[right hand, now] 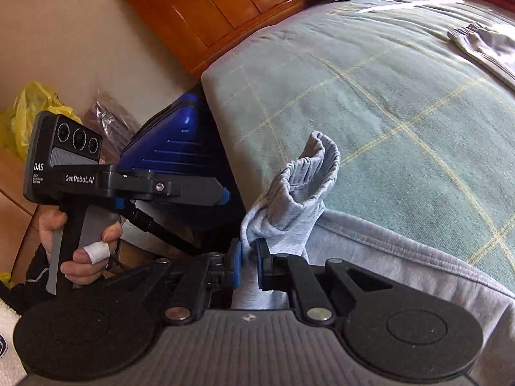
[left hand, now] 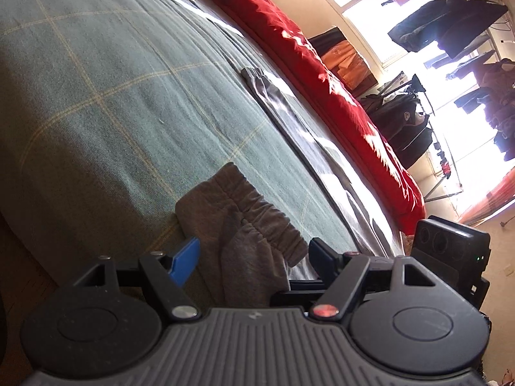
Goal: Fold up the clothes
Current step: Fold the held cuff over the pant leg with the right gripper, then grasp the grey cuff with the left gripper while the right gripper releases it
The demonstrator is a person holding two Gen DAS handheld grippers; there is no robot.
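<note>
Grey sweatpants (right hand: 386, 251) lie on a green checked bed cover (right hand: 370, 103). My right gripper (right hand: 248, 265) is shut on the ribbed cuff (right hand: 296, 186) of one leg at the bed's edge, and the cuff stands up above the fingers. My left gripper (left hand: 254, 257) is open with its jaws wide apart around the same cuff (left hand: 248, 222), which lies between the blue fingertips (left hand: 185, 259). The left gripper also shows in the right wrist view (right hand: 225, 194), held in a hand. The far cuff (left hand: 257, 80) lies flat further up the bed.
A red quilt (left hand: 322, 80) runs along the bed's far side. Clothes hang on a rack (left hand: 450, 32) by the bright window. A blue suitcase (right hand: 173, 148), a wooden cabinet (right hand: 219, 9) and a yellow bag (right hand: 29, 109) stand beside the bed.
</note>
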